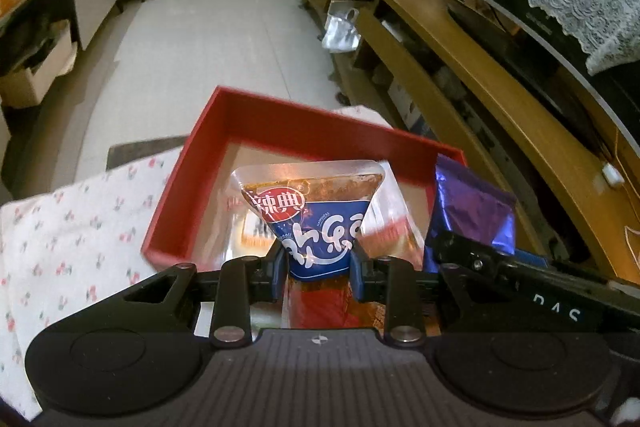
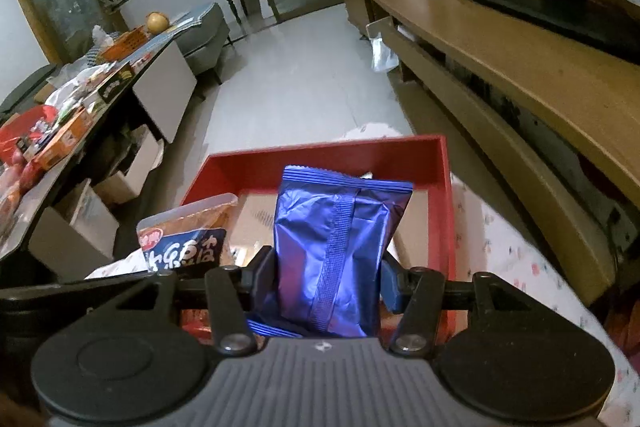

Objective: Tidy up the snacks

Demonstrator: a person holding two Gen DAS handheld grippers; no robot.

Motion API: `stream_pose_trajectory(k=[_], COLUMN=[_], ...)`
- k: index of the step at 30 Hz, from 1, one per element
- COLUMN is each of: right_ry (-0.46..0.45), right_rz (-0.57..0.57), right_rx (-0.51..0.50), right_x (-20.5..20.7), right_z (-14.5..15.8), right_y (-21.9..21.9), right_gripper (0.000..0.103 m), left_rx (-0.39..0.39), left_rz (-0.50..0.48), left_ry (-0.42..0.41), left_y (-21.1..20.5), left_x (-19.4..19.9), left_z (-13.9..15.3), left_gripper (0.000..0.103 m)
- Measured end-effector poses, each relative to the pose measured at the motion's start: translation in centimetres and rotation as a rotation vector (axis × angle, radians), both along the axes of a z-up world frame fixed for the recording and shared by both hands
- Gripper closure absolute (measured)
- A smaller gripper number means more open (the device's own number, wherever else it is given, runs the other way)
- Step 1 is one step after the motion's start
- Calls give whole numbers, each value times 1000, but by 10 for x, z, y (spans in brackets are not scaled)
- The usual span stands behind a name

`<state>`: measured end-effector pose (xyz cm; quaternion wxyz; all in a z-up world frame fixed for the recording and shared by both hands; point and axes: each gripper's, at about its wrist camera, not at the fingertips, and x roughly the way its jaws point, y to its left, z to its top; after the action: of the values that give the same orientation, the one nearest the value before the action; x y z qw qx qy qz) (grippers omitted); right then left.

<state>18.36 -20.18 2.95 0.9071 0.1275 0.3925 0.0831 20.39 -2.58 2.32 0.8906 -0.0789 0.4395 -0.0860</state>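
My left gripper (image 1: 318,267) is shut on a clear snack packet with a blue and red label (image 1: 316,215), held upright over the near part of the red tray (image 1: 192,183). My right gripper (image 2: 326,281) is shut on a purple foil snack packet (image 2: 336,247), held upright above the same red tray (image 2: 450,211). The purple packet also shows in the left wrist view (image 1: 472,211), to the right of the left gripper. The blue-label packet shows in the right wrist view (image 2: 188,239), to the left. More wrapped snacks lie in the tray under the packets.
The tray rests on a white floral cloth (image 1: 72,235). A long wooden TV cabinet (image 2: 520,67) with a lace-covered TV runs along the right. A cluttered table (image 2: 80,107) with boxes stands at left. Tiled floor (image 1: 224,27) stretches ahead.
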Motion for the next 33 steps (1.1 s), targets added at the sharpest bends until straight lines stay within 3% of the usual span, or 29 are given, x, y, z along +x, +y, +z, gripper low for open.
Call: stream_pose_trajectory(k=[11, 24, 33], right_ry=[47, 76, 69], right_rz=[-5, 29, 21], right_rx=[-45, -75, -63], right_x=[55, 82, 82], right_z=[-29, -57, -55], right_y=[9, 17, 18], right_gripper=[34, 34, 34], left_rx=[9, 5, 13], left_rz=[27, 70, 77], left_ry=[-7, 22, -9], left_y=[-2, 14, 14], left_x=[39, 61, 59], left_z=[-18, -45, -38], left_gripper=[65, 62, 43])
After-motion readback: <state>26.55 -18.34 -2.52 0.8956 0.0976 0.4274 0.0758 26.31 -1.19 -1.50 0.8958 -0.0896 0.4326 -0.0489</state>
